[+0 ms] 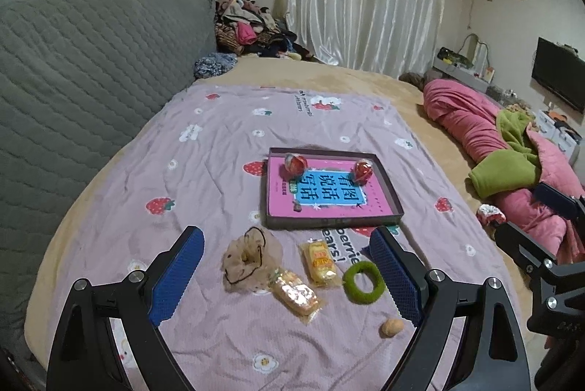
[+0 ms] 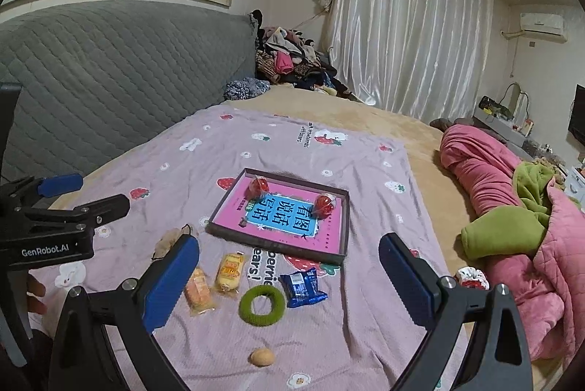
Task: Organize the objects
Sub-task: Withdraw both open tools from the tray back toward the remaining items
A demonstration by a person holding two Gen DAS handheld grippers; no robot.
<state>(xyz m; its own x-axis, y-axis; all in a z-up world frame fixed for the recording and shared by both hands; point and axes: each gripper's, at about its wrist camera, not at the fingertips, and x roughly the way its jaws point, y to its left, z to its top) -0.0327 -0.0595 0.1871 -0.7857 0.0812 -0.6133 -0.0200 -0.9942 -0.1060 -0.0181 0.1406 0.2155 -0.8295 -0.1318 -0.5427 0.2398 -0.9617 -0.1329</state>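
Note:
A shallow dark tray (image 1: 387,184) (image 2: 343,245) with a pink book in it lies on the lilac strawberry-print sheet; two red wrapped candies (image 1: 293,163) (image 1: 363,170) (image 2: 259,185) (image 2: 324,204) rest inside. In front lie a beige scrunchie (image 1: 248,254), two yellow snack packs (image 1: 321,261) (image 1: 294,294) (image 2: 229,271) (image 2: 198,289), a green hair ring (image 1: 363,282) (image 2: 261,304), a walnut (image 1: 391,327) (image 2: 261,357) and a blue snack pack (image 2: 302,285). My left gripper (image 1: 289,276) is open and empty above them. My right gripper (image 2: 289,281) is open and empty.
A grey quilted headboard (image 1: 73,73) runs along the left. A rolled pink and green quilt (image 1: 512,168) (image 2: 512,208) lies at the right. A red-white scrunchie (image 2: 471,276) sits by the sheet's right edge. Clothes (image 1: 252,25) are piled at the back.

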